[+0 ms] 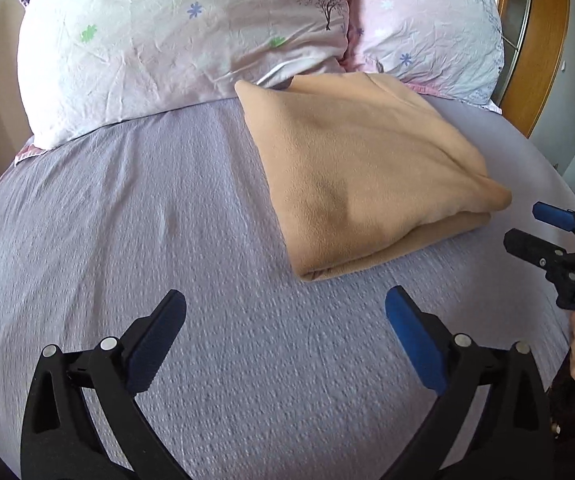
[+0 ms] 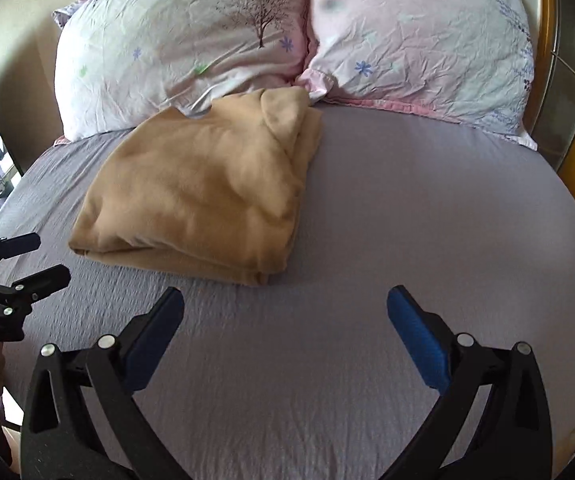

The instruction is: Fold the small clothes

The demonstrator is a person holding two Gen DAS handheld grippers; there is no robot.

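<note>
A tan fleece garment (image 1: 367, 172) lies folded in a thick rectangle on the lilac bedsheet (image 1: 167, 220), its far edge against the pillows. It also shows in the right wrist view (image 2: 203, 192). My left gripper (image 1: 285, 304) is open and empty, hovering over the sheet just short of the garment's near corner. My right gripper (image 2: 285, 300) is open and empty, over bare sheet just short of the garment's near right corner. The right gripper also shows at the right edge of the left wrist view (image 1: 521, 226), and the left gripper at the left edge of the right wrist view (image 2: 49, 258).
Two pink flowered pillows (image 1: 175, 40) (image 1: 427, 28) lie along the head of the bed, in front of a wooden headboard (image 1: 543, 40). They also show in the right wrist view (image 2: 183, 44) (image 2: 419, 40). The lilac sheet (image 2: 427, 208) spreads wide right of the garment.
</note>
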